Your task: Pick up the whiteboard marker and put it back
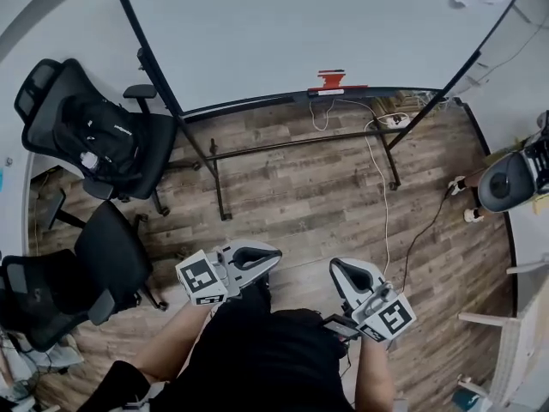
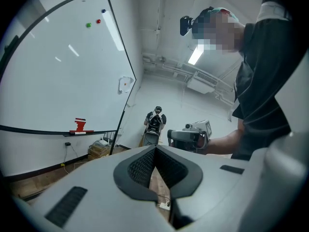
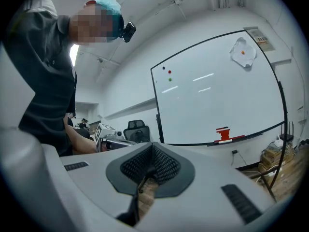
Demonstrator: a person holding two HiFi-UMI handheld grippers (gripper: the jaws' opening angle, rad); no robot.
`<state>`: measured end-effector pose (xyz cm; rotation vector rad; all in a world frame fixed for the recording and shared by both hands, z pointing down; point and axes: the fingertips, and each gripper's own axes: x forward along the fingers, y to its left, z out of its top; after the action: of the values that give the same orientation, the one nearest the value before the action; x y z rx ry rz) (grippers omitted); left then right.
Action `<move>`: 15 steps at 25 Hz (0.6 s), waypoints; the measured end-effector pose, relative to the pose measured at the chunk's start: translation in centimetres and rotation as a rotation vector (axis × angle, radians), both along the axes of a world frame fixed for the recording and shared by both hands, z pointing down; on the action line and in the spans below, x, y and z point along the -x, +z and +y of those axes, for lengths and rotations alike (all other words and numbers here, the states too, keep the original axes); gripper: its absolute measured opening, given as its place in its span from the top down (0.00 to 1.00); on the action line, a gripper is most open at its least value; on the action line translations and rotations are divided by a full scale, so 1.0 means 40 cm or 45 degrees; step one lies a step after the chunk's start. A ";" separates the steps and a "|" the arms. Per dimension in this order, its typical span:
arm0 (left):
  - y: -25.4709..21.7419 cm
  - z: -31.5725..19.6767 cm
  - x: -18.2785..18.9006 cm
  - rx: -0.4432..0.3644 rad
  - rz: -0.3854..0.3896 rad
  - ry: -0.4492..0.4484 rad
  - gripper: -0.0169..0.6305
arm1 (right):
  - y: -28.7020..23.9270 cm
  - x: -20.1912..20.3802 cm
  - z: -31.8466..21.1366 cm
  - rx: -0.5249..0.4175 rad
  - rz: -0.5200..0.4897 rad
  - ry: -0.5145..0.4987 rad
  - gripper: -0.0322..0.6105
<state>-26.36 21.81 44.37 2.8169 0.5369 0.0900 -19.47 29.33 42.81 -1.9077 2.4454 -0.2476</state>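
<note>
In the head view, the left gripper (image 1: 256,257) and the right gripper (image 1: 350,275) are held out in front of the person, above the wooden floor (image 1: 300,187) and well apart from the whiteboard (image 1: 300,33). Neither one touches anything. A red thing (image 1: 330,80) stands on the tray (image 1: 257,103) at the lower edge of the board. A short pale piece (image 1: 326,93) lies just beside it. It is too small to tell if this is the whiteboard marker, and neither gripper carries a marker. Two dark office chairs (image 1: 94,136) stand at the left.

In the left gripper view, the jaws are pressed together at their tips. Only the floor shows through the narrow slit behind the tips, and nothing is pinched. The board with its red thing is far away on the left, and the other gripper is seen on the right.

In the right gripper view, the jaws are also pressed together, tip on tip, and they hold nothing. The board and its tray are far behind them.
</note>
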 end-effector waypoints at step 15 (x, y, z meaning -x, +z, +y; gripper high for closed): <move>0.064 -0.235 -0.272 0.057 0.002 0.002 0.96 | 0.032 -0.310 -0.220 0.016 0.009 0.025 0.92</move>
<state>-15.49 12.42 46.92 2.7734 0.5343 0.0746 -7.06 20.52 44.09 -1.9399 2.4338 -0.2565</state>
